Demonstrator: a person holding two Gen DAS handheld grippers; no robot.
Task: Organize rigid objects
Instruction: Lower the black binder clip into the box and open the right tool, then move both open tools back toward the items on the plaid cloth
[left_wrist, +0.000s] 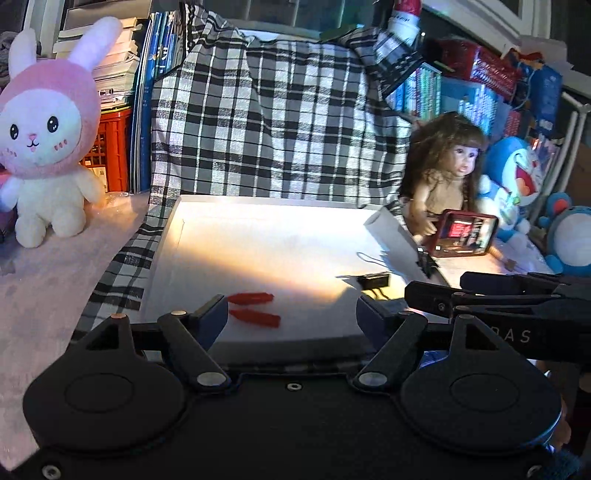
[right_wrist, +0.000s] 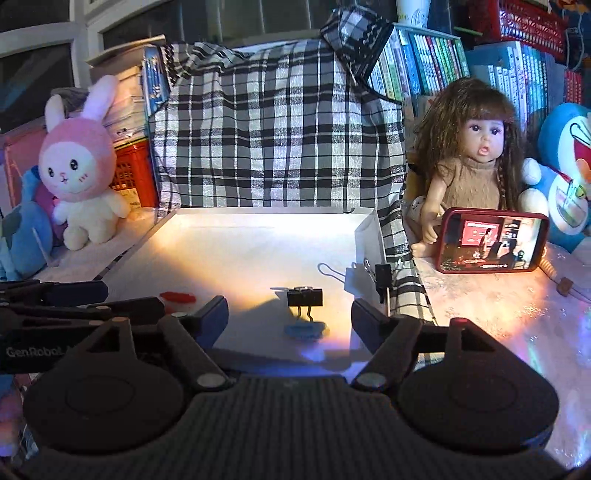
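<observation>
A white sheet (left_wrist: 258, 251) lies on the table. Two red clips (left_wrist: 253, 308) lie on its near edge, right in front of my open, empty left gripper (left_wrist: 291, 314). A black binder clip (right_wrist: 304, 297) stands on the sheet, with a blue clip (right_wrist: 304, 330) just in front of it, between the fingers of my open, empty right gripper (right_wrist: 290, 314). The red clips show at the left in the right wrist view (right_wrist: 177, 296). The binder clip also shows in the left wrist view (left_wrist: 375, 281). Another black binder clip (right_wrist: 383, 277) grips the sheet's raised right edge.
A checked cloth (left_wrist: 266, 122) hangs behind the sheet. A pink rabbit plush (left_wrist: 44, 140) sits at the left. A doll (right_wrist: 476, 158) with a red-cased phone (right_wrist: 493, 240), blue plush toys (right_wrist: 569, 166) and books (right_wrist: 424, 55) are at the right. The right gripper's body (left_wrist: 517, 299) is beside my left one.
</observation>
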